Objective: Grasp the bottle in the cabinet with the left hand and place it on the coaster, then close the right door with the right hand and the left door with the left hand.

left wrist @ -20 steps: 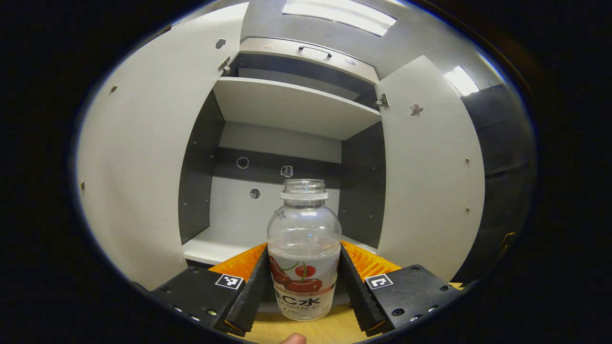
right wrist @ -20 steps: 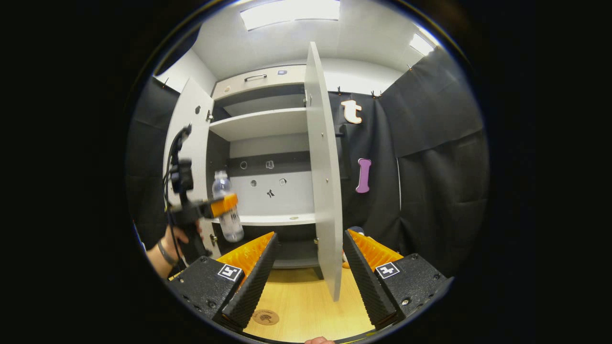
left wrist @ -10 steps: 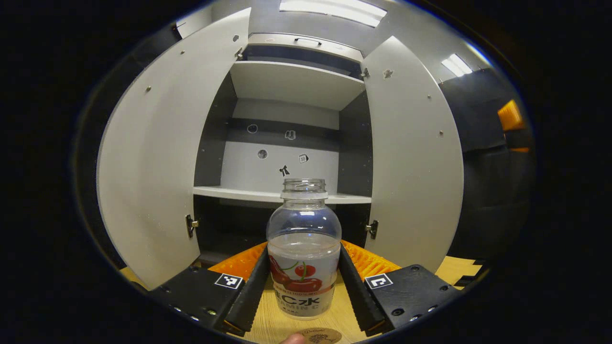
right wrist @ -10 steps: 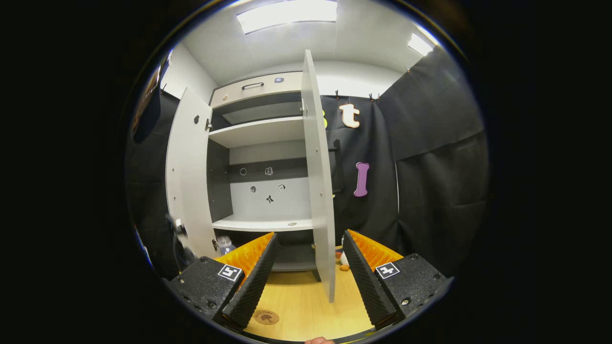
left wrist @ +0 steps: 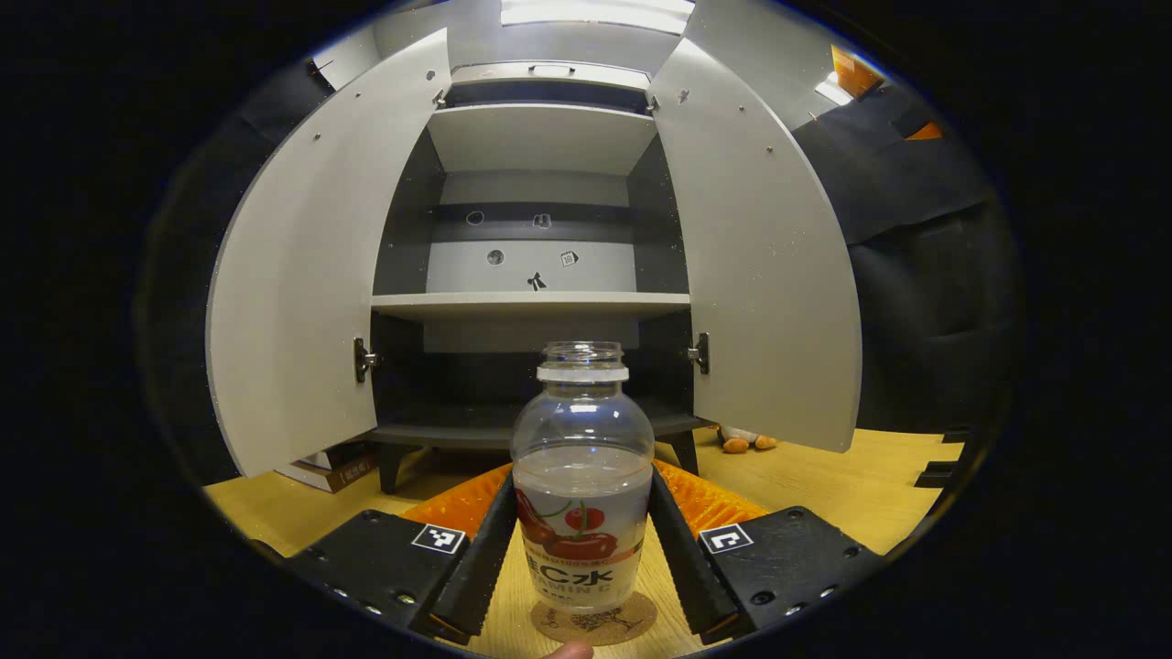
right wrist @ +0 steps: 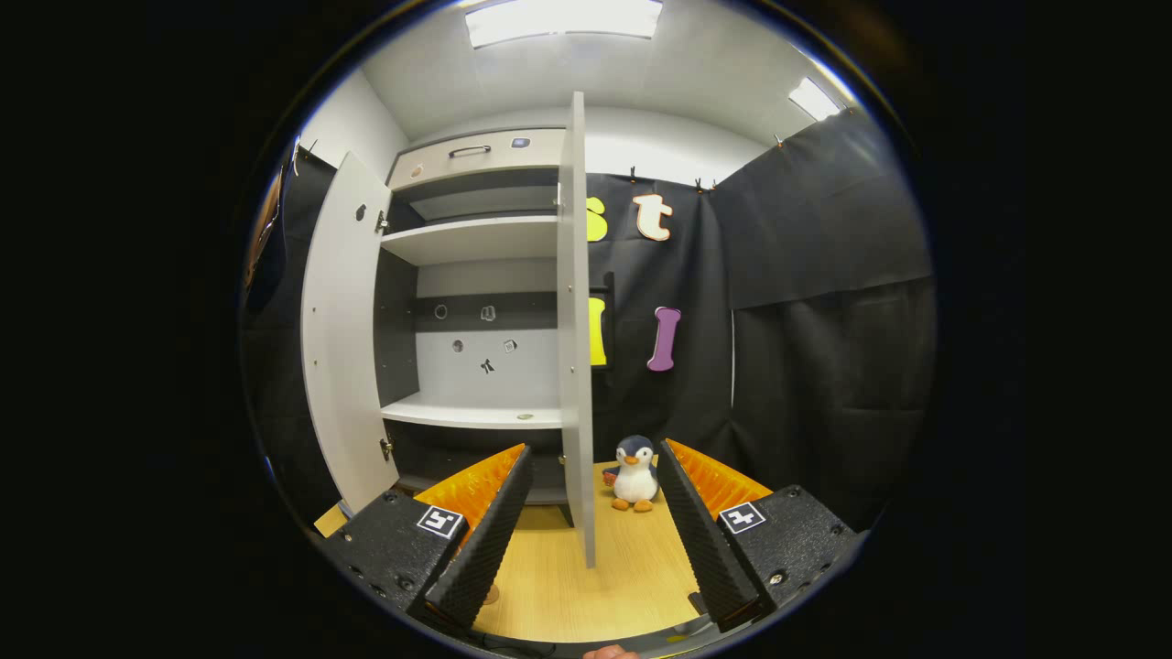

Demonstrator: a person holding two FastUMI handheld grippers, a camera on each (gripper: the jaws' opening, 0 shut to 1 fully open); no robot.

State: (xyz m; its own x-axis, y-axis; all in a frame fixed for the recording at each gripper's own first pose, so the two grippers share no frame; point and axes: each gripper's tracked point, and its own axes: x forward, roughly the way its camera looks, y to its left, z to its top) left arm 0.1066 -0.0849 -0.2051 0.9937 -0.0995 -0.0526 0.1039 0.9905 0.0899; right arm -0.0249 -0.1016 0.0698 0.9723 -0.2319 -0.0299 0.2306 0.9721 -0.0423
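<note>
Gripping, left gripper (left wrist: 582, 549): both fingers pressed on clear juice bottle (left wrist: 581, 476), upright on cork coaster (left wrist: 593, 620), near table's front edge.
Right gripper (right wrist: 591, 531): spread wide, held nothing, right door (right wrist: 574, 348) edge-on ahead.
Cabinet (left wrist: 540, 137): both doors open.
Toy penguin (right wrist: 633, 473): beside right door.

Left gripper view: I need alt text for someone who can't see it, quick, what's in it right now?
The left tongs grip a clear uncapped bottle with a cherry label, its base at a round cork coaster on the wooden table. Beyond it, a grey cabinet stands with both doors open and its shelves bare. A small plush toy lies past the right door.
</note>
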